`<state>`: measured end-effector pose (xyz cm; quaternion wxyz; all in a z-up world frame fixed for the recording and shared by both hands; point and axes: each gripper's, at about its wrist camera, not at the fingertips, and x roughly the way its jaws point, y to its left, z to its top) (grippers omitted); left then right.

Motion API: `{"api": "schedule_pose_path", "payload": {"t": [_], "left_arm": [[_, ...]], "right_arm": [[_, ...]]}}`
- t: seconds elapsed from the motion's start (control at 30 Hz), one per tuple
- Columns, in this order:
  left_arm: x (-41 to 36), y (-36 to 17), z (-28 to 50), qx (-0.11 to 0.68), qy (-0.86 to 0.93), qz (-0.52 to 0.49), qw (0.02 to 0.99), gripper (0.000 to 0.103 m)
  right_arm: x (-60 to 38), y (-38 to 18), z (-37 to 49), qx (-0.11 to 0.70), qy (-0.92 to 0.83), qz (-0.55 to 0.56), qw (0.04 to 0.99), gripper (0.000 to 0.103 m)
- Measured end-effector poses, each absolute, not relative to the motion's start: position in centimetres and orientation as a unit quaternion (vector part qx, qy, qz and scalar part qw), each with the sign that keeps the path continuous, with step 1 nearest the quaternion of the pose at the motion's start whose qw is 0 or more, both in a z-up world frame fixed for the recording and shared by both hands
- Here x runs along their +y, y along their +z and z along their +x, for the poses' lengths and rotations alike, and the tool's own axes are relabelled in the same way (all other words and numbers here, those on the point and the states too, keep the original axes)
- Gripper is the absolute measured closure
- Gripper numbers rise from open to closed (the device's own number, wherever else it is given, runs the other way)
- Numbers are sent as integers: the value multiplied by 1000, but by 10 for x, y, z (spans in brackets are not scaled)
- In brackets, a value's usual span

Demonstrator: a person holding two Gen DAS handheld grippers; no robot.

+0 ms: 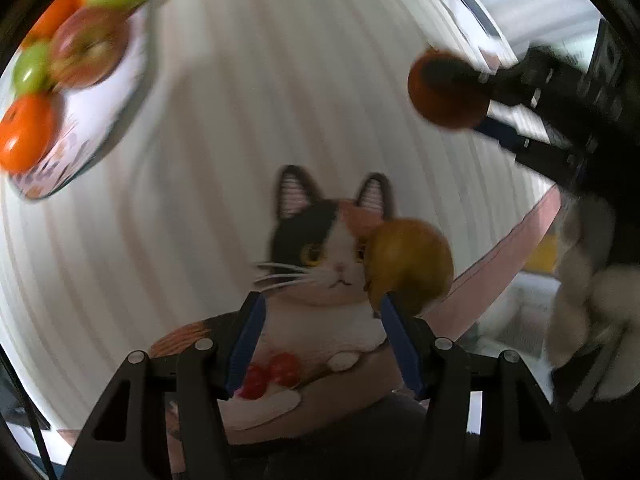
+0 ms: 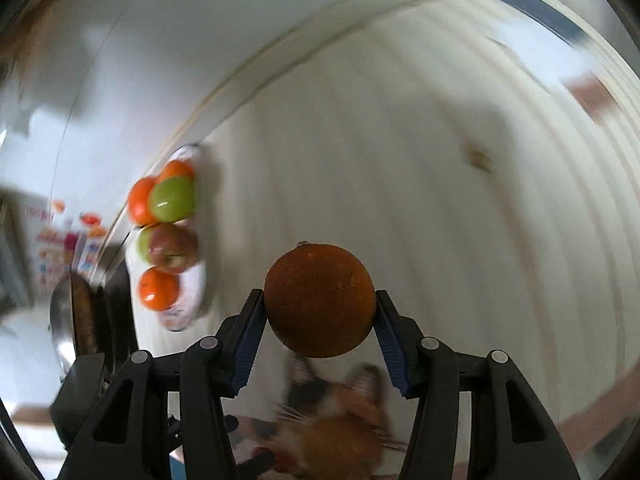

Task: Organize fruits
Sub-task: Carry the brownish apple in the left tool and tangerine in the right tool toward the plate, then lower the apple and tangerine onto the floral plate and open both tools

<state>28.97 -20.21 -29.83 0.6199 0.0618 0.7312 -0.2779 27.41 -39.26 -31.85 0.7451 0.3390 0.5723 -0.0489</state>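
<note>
My right gripper (image 2: 318, 294) is shut on a dark orange (image 2: 320, 300) held above the striped white tablecloth. The left wrist view shows that gripper (image 1: 460, 80) with the orange (image 1: 440, 92) at the upper right. My left gripper (image 1: 320, 300) stands open over a cat-print mat (image 1: 316, 240), with nothing between its pads. A yellow-brown fruit (image 1: 412, 264) lies just beyond its right fingertip, outside the gap. A patterned plate (image 1: 76, 152) at the upper left holds oranges, green fruits and a reddish apple (image 1: 88, 48). The right wrist view has this plate (image 2: 192, 308) at the left.
The striped tablecloth (image 1: 248, 92) spreads between plate and mat. A small brown speck (image 2: 478, 158) lies on it at the right. A shiny metal object (image 2: 62, 320) and coloured packaging (image 2: 60, 248) sit beyond the table's left edge. Both views are blurred.
</note>
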Motion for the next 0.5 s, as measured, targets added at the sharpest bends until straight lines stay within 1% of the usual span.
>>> {"api": "schedule_pose_path", "payload": {"t": [0.17,0.27,0.33,0.37,0.4,0.5], "left_arm": [[-243,-287,278,714,-294,114,625,45],[-267,-281,274,708,-310,121,623,45],[-281,-287,274,708,-315,124,620,45],[-291,-291,272,708,-318,130,617,44],[-298,-290,273,708,-324,121,616,37],[-311,-288,276,700,-340,131,614,37]], "right_arm": [[-420,-352,214,551,-110,403,722,47],[-433,-356,190,533,-130,421,723,47],[-441,-355,181,527,-138,421,725,47],[-445,-356,177,525,-135,427,724,47],[-448,-356,173,523,-135,431,723,47],[-453,-356,166,522,-135,426,727,47]]}}
